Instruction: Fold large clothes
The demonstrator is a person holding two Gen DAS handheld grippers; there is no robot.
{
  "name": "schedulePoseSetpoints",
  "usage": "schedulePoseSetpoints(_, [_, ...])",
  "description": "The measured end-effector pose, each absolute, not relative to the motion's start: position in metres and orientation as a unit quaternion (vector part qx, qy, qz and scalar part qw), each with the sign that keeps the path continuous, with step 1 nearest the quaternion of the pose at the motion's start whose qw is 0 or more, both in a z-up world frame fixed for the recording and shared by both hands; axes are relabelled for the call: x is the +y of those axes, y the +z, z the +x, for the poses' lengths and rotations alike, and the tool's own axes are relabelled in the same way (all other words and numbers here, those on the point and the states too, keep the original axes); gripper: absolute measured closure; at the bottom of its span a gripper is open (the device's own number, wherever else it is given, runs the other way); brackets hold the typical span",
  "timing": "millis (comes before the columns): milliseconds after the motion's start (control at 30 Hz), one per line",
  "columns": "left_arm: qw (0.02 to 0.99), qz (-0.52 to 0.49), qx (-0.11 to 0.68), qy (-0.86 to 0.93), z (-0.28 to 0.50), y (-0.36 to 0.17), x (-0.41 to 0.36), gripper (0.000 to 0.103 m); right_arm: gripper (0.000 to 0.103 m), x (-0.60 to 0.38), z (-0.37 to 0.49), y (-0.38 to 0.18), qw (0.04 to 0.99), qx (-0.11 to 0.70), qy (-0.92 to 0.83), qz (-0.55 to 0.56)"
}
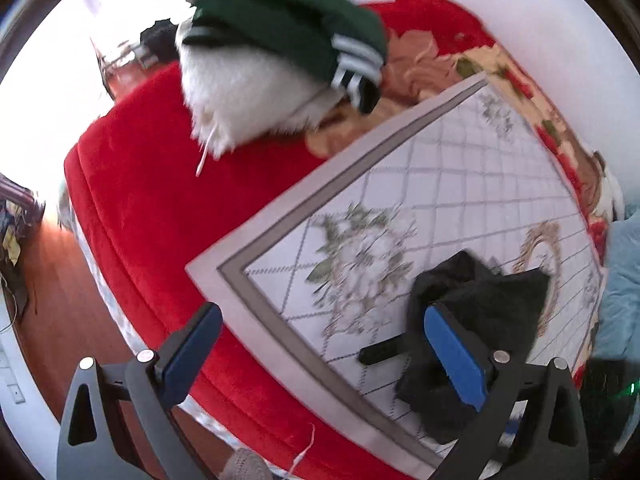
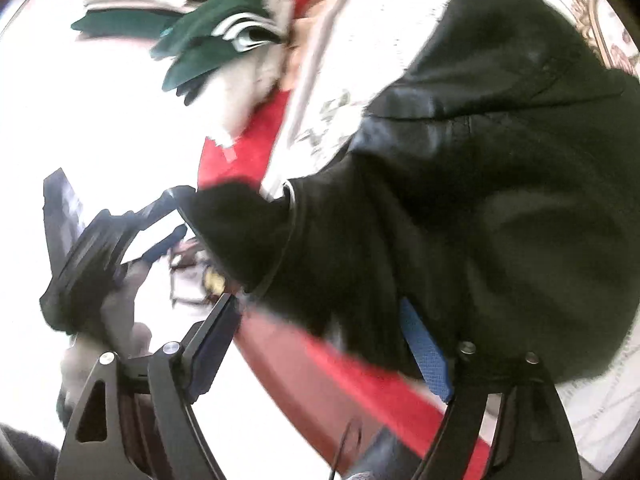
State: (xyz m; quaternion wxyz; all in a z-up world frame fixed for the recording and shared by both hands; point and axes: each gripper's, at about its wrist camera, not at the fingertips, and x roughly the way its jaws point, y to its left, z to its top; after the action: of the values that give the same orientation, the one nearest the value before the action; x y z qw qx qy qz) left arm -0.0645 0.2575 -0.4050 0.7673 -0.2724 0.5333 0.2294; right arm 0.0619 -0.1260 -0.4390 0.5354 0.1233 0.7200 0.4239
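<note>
A black garment (image 1: 476, 320) lies bunched on a white floral mat (image 1: 400, 216) spread over a red bed cover (image 1: 160, 208). My left gripper (image 1: 320, 348) is open, its right finger just in front of the garment, nothing between the pads. In the right wrist view the black garment (image 2: 480, 200) fills the right half, close up and blurred. My right gripper (image 2: 324, 344) is open, with the garment's lower edge draped over its right finger (image 2: 428, 356). The other hand-held gripper (image 2: 92, 248) shows at the left.
A stack of folded clothes, dark green with white stripes (image 1: 292, 24) over a white fluffy piece (image 1: 244, 92), sits at the far end of the bed; it also shows in the right wrist view (image 2: 208, 40). A light blue cloth (image 1: 620, 280) lies at right. Wooden floor (image 1: 60, 300) lies left.
</note>
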Motion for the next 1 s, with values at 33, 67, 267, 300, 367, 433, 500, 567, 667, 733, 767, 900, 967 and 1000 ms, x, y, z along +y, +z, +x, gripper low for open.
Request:
schedulePoseSetpoints(33, [0.772, -0.272, 0.527, 0.229, -0.059, -0.401, 0.254, 0.0, 0.02, -0.141, 0.064, -0.424, 0.539, 0.722, 0.417, 0.118])
schedulePoseSetpoints(67, [0.775, -0.269, 0.524, 0.23, -0.055, -0.396, 0.251, 0.0, 0.02, -0.171, 0.073, -0.417, 0.545, 0.723, 0.408, 0.118])
schedulePoseSetpoints(267, [0.762, -0.251, 0.557, 0.214, -0.03, -0.434, 0.215, 0.0, 0.036, -0.185, 0.117, -0.403, 0.611, 0.729, 0.292, 0.1])
schedulePoseSetpoints(300, [0.754, -0.241, 0.571, 0.216, -0.024, -0.451, 0.205, 0.0, 0.045, -0.159, 0.135, -0.416, 0.62, 0.731, 0.272, 0.08])
schedulePoseSetpoints(367, [0.742, -0.216, 0.592, 0.229, -0.014, -0.481, 0.19, 0.0, 0.071, -0.133, 0.163, -0.441, 0.643, 0.724, 0.245, 0.039])
schedulePoseSetpoints(433, [0.722, -0.182, 0.623, 0.238, -0.003, -0.518, 0.175, 0.0, 0.075, -0.093, 0.18, -0.462, 0.646, 0.725, 0.24, 0.005])
schedulePoseSetpoints(500, [0.697, -0.175, 0.653, 0.237, 0.001, -0.552, 0.166, 0.0, 0.075, -0.066, 0.188, -0.483, 0.631, 0.739, 0.234, -0.031])
schedulePoseSetpoints(567, [0.689, -0.185, 0.659, 0.239, -0.001, -0.566, 0.165, 0.0, 0.075, -0.048, 0.192, -0.512, 0.609, 0.759, 0.221, -0.066])
schedulePoseSetpoints(667, [0.69, -0.183, 0.658, 0.241, -0.003, -0.575, 0.168, 0.0, 0.079, -0.037, 0.201, -0.549, 0.587, 0.781, 0.205, -0.052])
schedulePoseSetpoints(733, [0.688, -0.186, 0.66, 0.238, -0.003, -0.578, 0.171, 0.0, 0.079, -0.043, 0.208, -0.557, 0.569, 0.798, 0.195, -0.036])
schedulePoseSetpoints(767, [0.686, -0.187, 0.662, 0.237, -0.002, -0.577, 0.171, 0.0, 0.079, -0.051, 0.208, -0.553, 0.561, 0.803, 0.197, -0.042])
schedulePoseSetpoints(900, [0.701, -0.175, 0.649, 0.235, -0.001, -0.55, 0.168, 0.0, 0.076, -0.071, 0.212, -0.501, 0.564, 0.794, 0.225, 0.023])
schedulePoseSetpoints(967, [0.714, -0.17, 0.637, 0.235, 0.002, -0.535, 0.166, 0.0, 0.076, -0.078, 0.217, -0.474, 0.59, 0.766, 0.25, 0.053])
schedulePoseSetpoints(1000, [0.718, -0.168, 0.633, 0.236, 0.006, -0.532, 0.166, 0.0, 0.076, -0.076, 0.218, -0.469, 0.598, 0.758, 0.256, 0.055])
